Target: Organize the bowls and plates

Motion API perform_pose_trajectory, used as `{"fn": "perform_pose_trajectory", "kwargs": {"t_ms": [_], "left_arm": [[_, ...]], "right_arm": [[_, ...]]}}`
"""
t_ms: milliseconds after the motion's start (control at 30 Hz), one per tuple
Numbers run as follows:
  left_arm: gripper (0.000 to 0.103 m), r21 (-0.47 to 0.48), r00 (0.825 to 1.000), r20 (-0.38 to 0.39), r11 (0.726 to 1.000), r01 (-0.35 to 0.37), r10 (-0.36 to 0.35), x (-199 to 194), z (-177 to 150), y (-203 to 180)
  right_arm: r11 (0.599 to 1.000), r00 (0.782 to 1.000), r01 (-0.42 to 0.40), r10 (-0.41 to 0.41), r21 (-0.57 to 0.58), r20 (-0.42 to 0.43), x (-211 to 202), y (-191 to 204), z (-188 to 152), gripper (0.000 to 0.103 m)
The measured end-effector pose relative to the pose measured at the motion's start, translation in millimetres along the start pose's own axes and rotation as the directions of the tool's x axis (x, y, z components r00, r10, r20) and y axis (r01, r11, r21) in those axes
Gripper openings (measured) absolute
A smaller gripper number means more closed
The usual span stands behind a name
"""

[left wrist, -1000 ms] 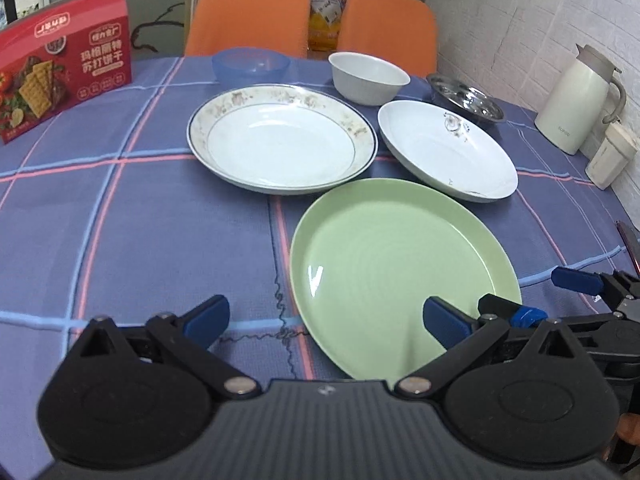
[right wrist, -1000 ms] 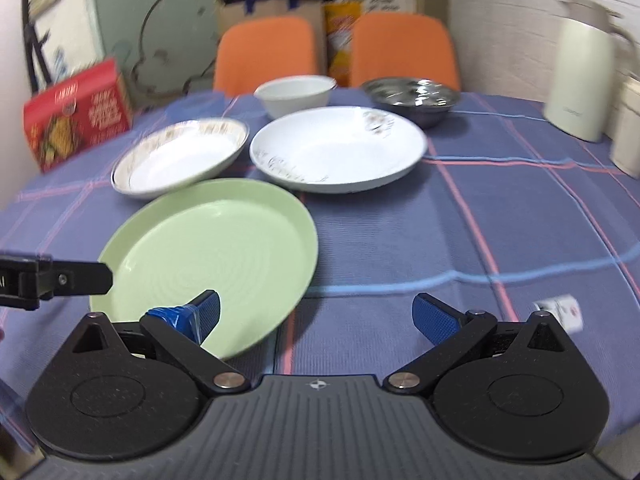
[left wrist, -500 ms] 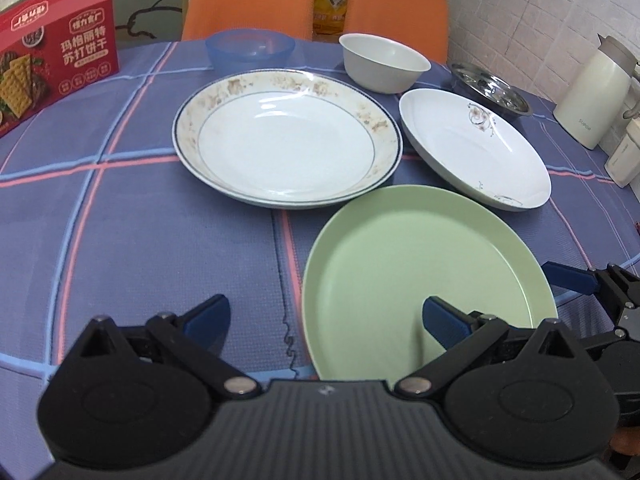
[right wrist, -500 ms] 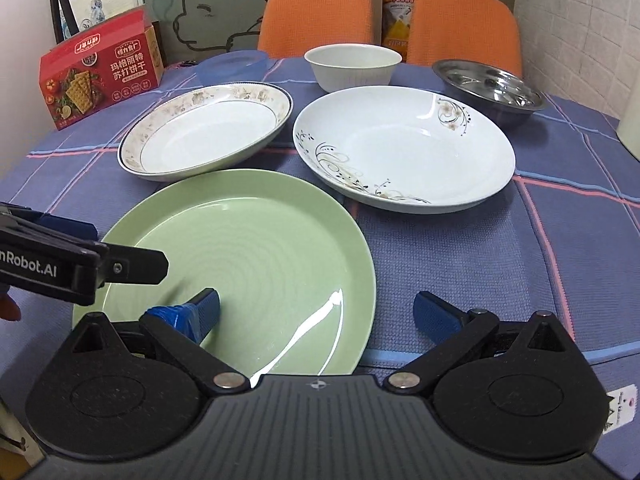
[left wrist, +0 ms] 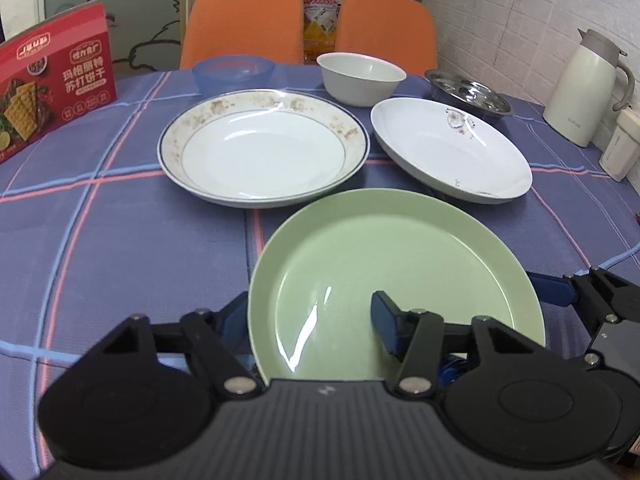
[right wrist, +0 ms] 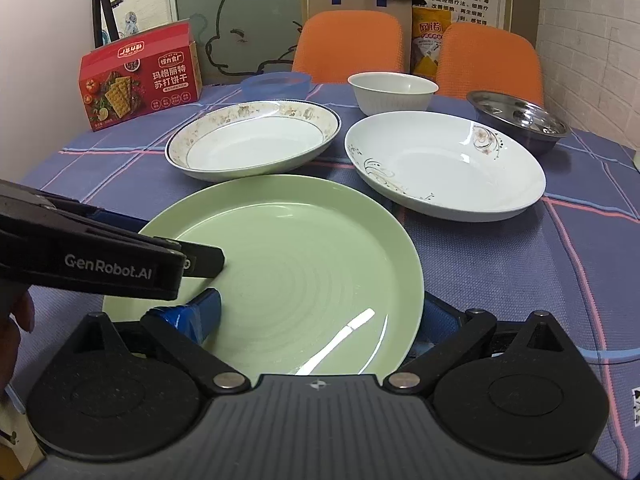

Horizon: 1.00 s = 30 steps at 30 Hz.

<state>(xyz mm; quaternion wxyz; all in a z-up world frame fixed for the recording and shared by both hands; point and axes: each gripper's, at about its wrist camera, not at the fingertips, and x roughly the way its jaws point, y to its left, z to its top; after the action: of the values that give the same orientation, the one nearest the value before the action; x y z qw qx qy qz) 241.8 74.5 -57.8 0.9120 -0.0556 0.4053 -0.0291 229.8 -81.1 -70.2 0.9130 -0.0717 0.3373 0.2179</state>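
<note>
Both grippers have closed in on the green plate (left wrist: 396,272) since the earlier frames, and it now fills the near part of each view. Jaws of the left gripper (left wrist: 308,316) have just been closing: one finger lies outside the plate's left rim, the other rests on its inner face. Whether the pads already pinch the rim I cannot tell. The right gripper (right wrist: 320,312) stands wide, one finger over the plate's floor, the other outside the right rim and partly hidden under it; it holds nothing that I can see.

The plate lies flat on the tablecloth (left wrist: 100,240), straight ahead of both grippers, which flank its near edge, left and right about equally close. Being round, it has no long axis.

Beyond it sit the floral plate (left wrist: 264,148) and the white plate (left wrist: 452,152), each just past its far rim. Open cloth lies to the left and to the right; forward room is tight, so I judge a lift should go up first.
</note>
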Motion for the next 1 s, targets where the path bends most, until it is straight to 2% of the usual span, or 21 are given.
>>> {"fn": "perform_pose_trajectory", "kwargs": {"t_ms": [167, 300, 500, 633, 833, 967, 1000], "left_arm": [[0.052, -0.06, 0.999, -0.01, 0.998, 0.031, -0.032, -11, 2, 13], [0.052, -0.077, 1.0, 0.004, 0.997, -0.007, 0.008, -28, -2, 27], [0.052, -0.116, 0.997, -0.011, 0.99, -0.078, 0.077, -44, -13, 59], [0.052, -0.128, 0.996, -0.029, 0.988, -0.086, 0.083, -41, -18, 72], [0.053, -0.104, 0.996, -0.023, 0.99, -0.091, 0.089, -31, -16, 73], [0.057, -0.108, 0.995, -0.016, 0.989, -0.098, 0.097, -27, -13, 76], [0.061, -0.103, 0.996, -0.013, 0.99, -0.092, 0.092, -27, -14, 76]], "right_arm": [[0.998, 0.999, 0.039, -0.041, 0.044, 0.029, -10, 10, 1, 0.091], [0.999, 0.998, 0.019, -0.022, 0.044, 0.067, -18, 24, 5, 0.091], [0.998, 0.997, -0.049, 0.046, 0.033, 0.067, -12, 56, 7, 0.091], [0.996, 0.995, -0.083, 0.082, 0.024, 0.053, -5, 72, 5, 0.091], [0.996, 0.997, -0.073, 0.072, 0.053, 0.028, 6, 76, 2, 0.091], [0.996, 0.997, -0.069, 0.068, 0.052, 0.027, 12, 78, 4, 0.091], [0.996, 0.997, -0.071, 0.07, 0.048, 0.025, 13, 78, 4, 0.091]]}}
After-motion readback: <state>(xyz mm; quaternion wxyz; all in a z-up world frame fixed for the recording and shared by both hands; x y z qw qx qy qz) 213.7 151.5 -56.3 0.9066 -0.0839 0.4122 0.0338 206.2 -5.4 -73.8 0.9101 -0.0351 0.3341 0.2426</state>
